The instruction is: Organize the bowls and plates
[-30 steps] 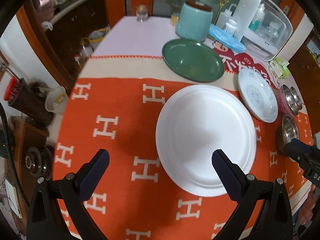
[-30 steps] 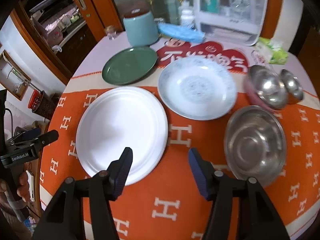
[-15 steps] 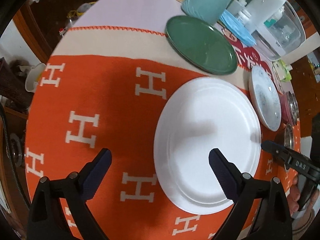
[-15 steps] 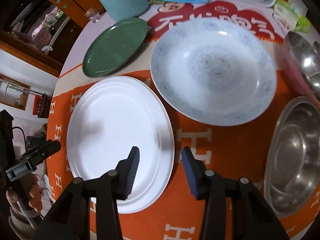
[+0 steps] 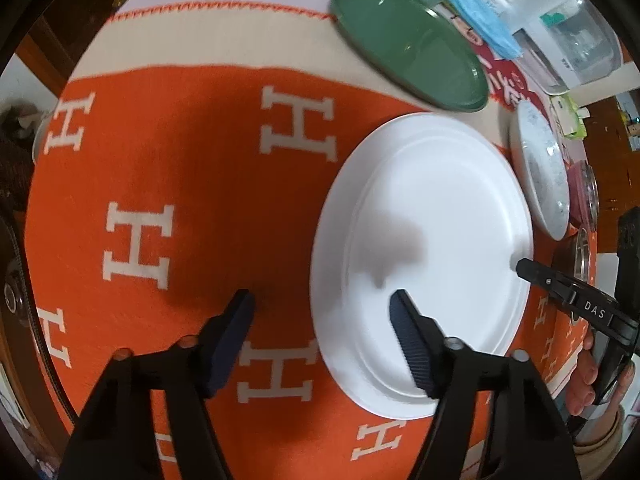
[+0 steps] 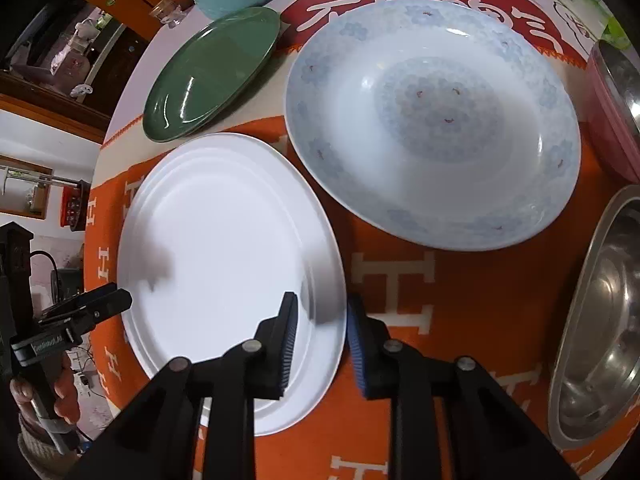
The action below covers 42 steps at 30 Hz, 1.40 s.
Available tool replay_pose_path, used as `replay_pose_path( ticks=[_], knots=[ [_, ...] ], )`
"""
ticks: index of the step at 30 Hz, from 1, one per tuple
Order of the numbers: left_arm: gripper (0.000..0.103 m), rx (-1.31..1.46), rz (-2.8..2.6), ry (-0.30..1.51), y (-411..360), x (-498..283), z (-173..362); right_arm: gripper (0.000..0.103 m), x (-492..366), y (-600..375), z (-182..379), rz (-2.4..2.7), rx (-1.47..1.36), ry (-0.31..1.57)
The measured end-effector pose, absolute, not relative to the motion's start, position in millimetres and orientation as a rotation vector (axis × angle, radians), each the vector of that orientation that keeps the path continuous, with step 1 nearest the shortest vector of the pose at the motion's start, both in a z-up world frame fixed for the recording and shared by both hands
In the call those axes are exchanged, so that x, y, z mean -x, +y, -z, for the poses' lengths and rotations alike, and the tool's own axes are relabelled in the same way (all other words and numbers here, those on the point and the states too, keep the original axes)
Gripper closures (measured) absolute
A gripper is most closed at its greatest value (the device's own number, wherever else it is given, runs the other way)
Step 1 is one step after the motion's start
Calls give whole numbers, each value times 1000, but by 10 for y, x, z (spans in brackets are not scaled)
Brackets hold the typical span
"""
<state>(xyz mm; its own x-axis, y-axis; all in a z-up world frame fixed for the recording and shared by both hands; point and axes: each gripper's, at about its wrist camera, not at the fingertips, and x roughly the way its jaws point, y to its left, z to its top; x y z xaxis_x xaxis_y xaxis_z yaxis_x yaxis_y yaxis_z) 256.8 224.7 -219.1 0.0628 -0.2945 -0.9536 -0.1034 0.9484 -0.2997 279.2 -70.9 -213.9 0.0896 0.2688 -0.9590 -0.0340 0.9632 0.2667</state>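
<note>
Right wrist: both hand-held grippers, right (image 6: 320,312) and left (image 5: 322,304), straddle the white plate (image 6: 224,248) rim, unclosed.

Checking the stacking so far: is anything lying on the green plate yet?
No, the green plate shows a bare glossy surface in the right wrist view, with nothing on it.

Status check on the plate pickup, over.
Right gripper open, straddling the white plate's near rim. Left gripper open, straddling its opposite edge. Plate flat on cloth. Patterned dish close alongside.
</note>
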Motion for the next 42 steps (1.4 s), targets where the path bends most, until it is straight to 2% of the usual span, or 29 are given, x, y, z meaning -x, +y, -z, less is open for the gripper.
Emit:
replay_pose_path(
  ticks=[1,3,5,8,23,33,42],
  knots=[
    [44,332,149,1499,2261,-2576,2181,83,-2797,-710,2144,-224,-193,1468],
    [61,356,165,1511,2263,-2605,2197,84,-2799,-728,2148,-221,-197,1469],
    [67,366,166,1530,2257,-2617,2229,84,-2804,-746,2159,-222,-207,1469],
    [85,342,165,1531,2197,-2623,2228,84,-2805,-736,2158,-218,-204,1463],
    [85,275,152,1495,1987,-2454,1829,84,-2584,-732,1881,-224,-193,1456],
    [85,215,179,1442,1776,-1734,1267,84,-1912,-844,1477,-256,-173,1440],
    [85,250,186,1442,1748,-951,1325,84,-1246,-919,1497,-261,-146,1456]
  ],
)
